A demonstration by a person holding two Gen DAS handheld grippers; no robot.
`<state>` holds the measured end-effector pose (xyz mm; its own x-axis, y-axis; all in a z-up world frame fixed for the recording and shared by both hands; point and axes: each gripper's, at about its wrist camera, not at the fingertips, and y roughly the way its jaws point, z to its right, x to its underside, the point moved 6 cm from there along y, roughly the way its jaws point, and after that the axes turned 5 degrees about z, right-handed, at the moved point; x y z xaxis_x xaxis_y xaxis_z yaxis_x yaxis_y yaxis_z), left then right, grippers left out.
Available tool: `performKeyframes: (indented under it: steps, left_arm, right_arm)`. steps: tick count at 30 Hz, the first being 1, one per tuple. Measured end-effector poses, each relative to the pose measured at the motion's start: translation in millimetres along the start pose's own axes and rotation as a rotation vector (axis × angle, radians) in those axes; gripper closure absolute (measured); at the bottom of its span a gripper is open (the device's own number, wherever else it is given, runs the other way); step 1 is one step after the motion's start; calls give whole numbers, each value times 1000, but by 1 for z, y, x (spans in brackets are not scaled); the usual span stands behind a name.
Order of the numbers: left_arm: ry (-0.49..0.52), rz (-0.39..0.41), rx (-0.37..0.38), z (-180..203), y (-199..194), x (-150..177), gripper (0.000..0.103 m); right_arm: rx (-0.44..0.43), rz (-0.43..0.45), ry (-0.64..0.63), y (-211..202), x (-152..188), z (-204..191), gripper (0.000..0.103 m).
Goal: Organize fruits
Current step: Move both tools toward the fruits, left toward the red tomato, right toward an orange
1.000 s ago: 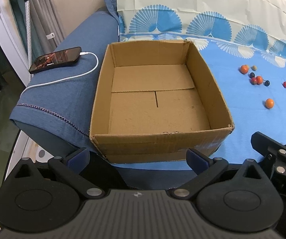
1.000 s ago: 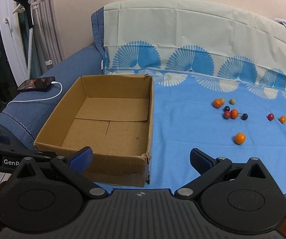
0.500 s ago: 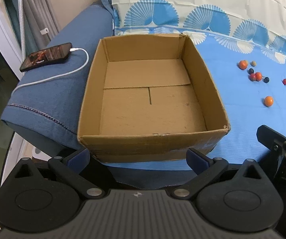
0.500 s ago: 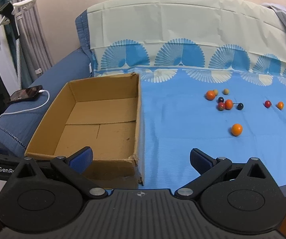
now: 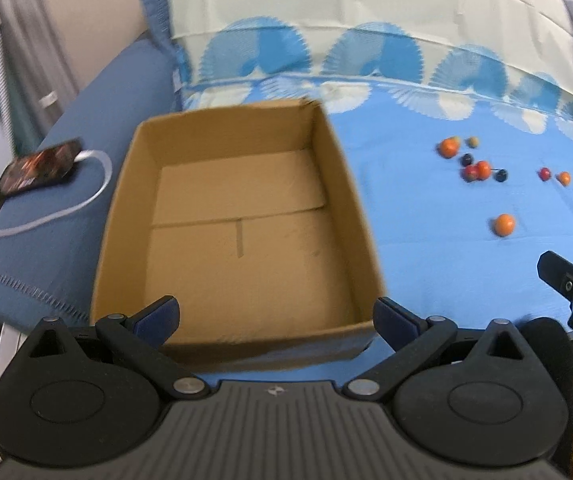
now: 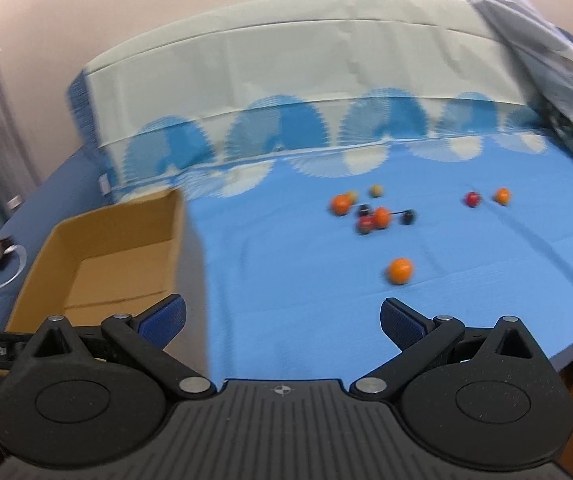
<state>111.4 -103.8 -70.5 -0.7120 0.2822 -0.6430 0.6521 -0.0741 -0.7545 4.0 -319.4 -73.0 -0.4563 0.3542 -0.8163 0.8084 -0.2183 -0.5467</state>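
Both the left gripper (image 5: 276, 314) and right gripper (image 6: 282, 318) gape unladen; loose fruits (image 6: 380, 216) lie scattered at one o'clock, well apart from the cardboard box (image 5: 336, 184), and risk rolling away if nudged off-centre.

Changes logged, relative to the cardboard box (image 6: 98, 264):
- My right hand-held gripper (image 6: 282, 320): swung rightward off the box; the lone orange fruit (image 6: 399, 271) now sits nearer ahead.
- My left hand-held gripper (image 5: 276, 318): moved in closer, fingertips now over the box's near wall.
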Motion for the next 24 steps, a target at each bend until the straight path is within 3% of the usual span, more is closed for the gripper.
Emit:
performKeyframes:
  steps: [13, 19, 24]
  left_arm:
    - [49, 4, 149, 103, 49, -61, 0]
    - [85, 16, 201, 159, 95, -88, 0]
    - [97, -20, 294, 214, 154, -111, 0]
  right_arm:
    - [201, 65, 85, 38, -33, 123, 1]
    - [335, 126, 144, 73, -50, 198, 1]
    - [368, 108, 176, 127, -55, 251, 1]
